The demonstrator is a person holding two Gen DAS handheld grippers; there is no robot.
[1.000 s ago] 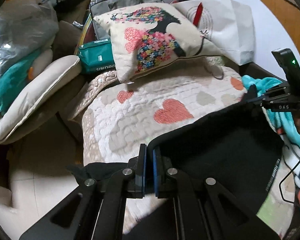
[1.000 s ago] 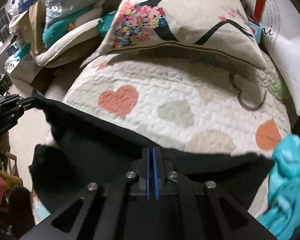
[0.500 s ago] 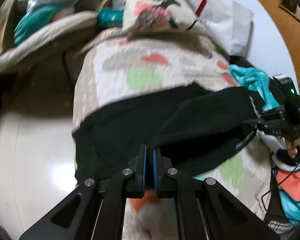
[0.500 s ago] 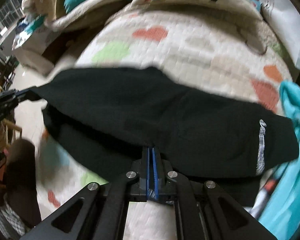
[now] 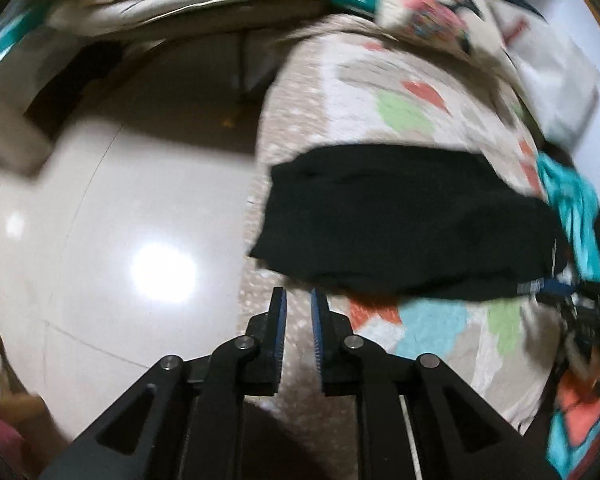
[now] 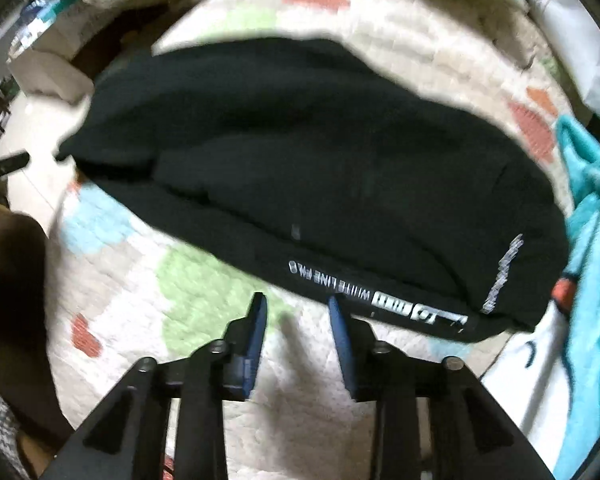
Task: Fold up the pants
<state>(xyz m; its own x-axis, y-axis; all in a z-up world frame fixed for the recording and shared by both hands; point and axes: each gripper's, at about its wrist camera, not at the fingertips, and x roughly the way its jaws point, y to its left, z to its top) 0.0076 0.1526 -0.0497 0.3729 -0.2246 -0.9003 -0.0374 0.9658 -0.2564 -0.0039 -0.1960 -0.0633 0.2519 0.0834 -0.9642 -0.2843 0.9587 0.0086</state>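
The black pants (image 6: 320,168) are laid doubled on the quilted bed (image 6: 204,320); both tongs, left (image 5: 299,303) and right (image 6: 298,306), have just been opening, empty, so the fold is left resting.

Quilted bed cover (image 6: 204,312) (coloured patches) carries folded black pants (image 6: 320,168); teal cloth (image 6: 596,208) at edge.

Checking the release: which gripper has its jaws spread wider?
The right gripper: its jaws stand clearly wider than the left gripper; neither holds the black pants.
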